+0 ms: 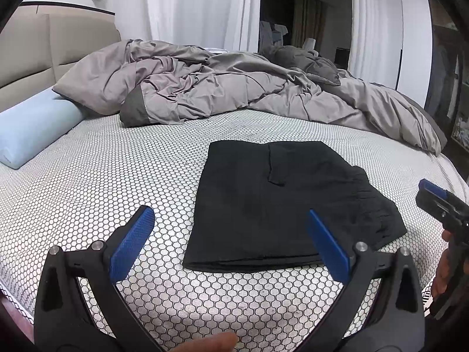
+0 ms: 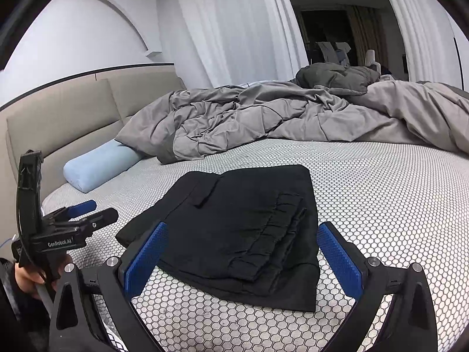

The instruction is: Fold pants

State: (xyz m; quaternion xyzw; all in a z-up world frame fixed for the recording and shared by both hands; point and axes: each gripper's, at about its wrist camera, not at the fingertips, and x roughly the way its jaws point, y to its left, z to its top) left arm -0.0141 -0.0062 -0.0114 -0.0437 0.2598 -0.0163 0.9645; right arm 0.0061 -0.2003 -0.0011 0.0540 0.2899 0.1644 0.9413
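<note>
Both grippers are spread wide and holding nothing. The left gripper (image 1: 231, 234) has its blue pads well apart, floating just above the near edge of the bed, with one pad (image 1: 133, 240) over bare mattress cover and the other (image 1: 329, 246) in front of the near right part of the pants. The right gripper (image 2: 243, 252) is the same deal: jaws gaping, both blue pads up off the fabric, framing the near end of the pants without touching them as far as I can tell. In the right wrist view you can also see the left gripper off to the left side, gripped by a hand (image 2: 27, 278).

The pants (image 1: 269, 205) are black and already folded into a compact rectangle, lying flat on the honeycomb-pattern mattress cover (image 1: 117, 176) close to the near edge of the bed. The gathered elastic waistband (image 2: 278, 228) sits on top, toward the right side of the stack, and there's a small flap or pocket (image 2: 209, 190) on the upper layer.

Further back, a rumpled grey duvet (image 1: 211, 88) is piled across the far side of the bed, with a light blue pillow (image 1: 38, 126) at the far left by the beige padded headboard (image 1: 52, 50). White curtains (image 1: 199, 8) hang behind it all.
</note>
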